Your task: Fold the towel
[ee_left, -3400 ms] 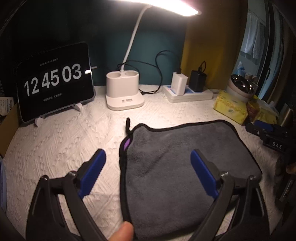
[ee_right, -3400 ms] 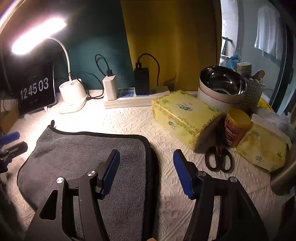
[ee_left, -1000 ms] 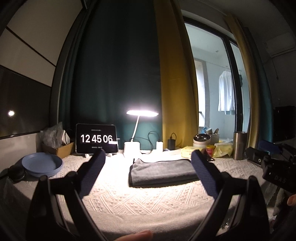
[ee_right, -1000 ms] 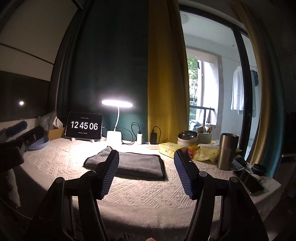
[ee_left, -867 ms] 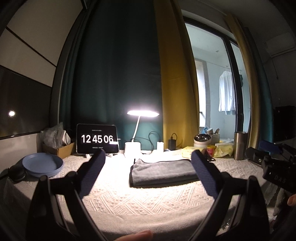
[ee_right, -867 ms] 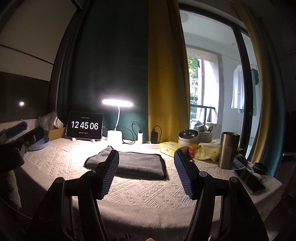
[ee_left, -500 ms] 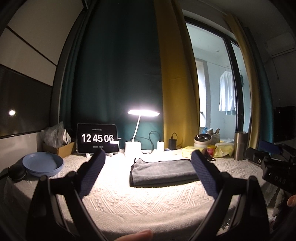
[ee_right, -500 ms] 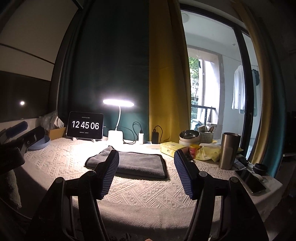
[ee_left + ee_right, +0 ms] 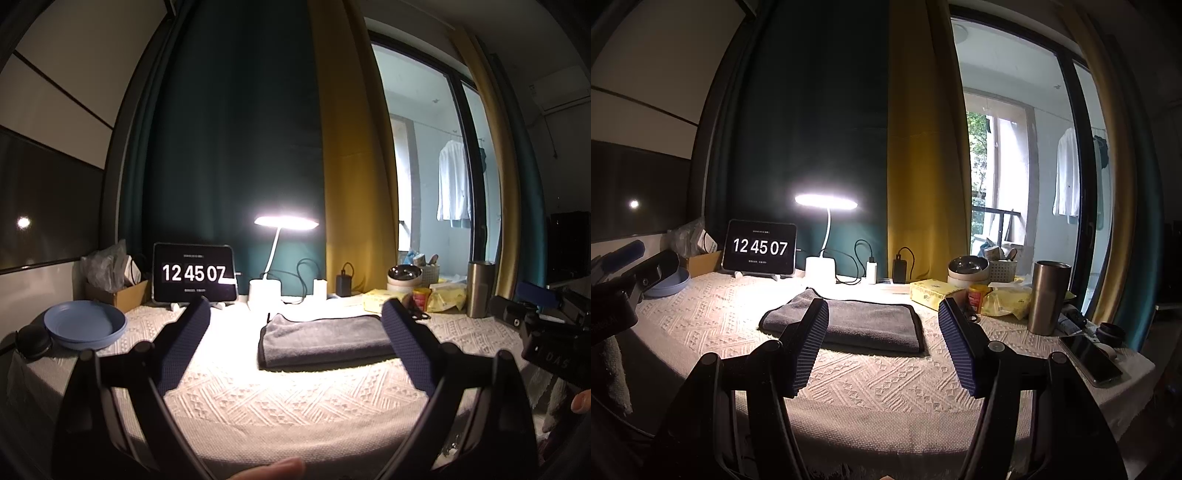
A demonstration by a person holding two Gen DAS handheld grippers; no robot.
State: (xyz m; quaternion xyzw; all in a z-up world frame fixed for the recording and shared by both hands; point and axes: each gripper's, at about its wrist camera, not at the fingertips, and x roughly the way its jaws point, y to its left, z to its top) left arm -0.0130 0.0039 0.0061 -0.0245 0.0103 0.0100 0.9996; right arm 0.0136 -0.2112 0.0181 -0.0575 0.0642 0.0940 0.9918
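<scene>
A grey towel (image 9: 325, 341) with dark trim lies folded flat on the white textured tablecloth (image 9: 295, 398), under the desk lamp. It also shows in the right wrist view (image 9: 849, 325). My left gripper (image 9: 295, 343) is open and empty, held back from the table's front edge, well short of the towel. My right gripper (image 9: 882, 339) is open and empty, also back off the table edge. Each gripper shows at the edge of the other's view, the right one (image 9: 546, 332) and the left one (image 9: 620, 280).
A clock tablet (image 9: 194, 273), lamp base (image 9: 264, 294), chargers and a power strip line the back. A blue plate (image 9: 85, 325) sits far left. A tissue box (image 9: 931, 291), bowl (image 9: 968, 267), steel tumbler (image 9: 1048, 297) and phone (image 9: 1089, 360) crowd the right.
Since 3.4 s ago both grippers have pulled up and back from just over the towel to off the table's front edge. Over the last second they have hardly moved.
</scene>
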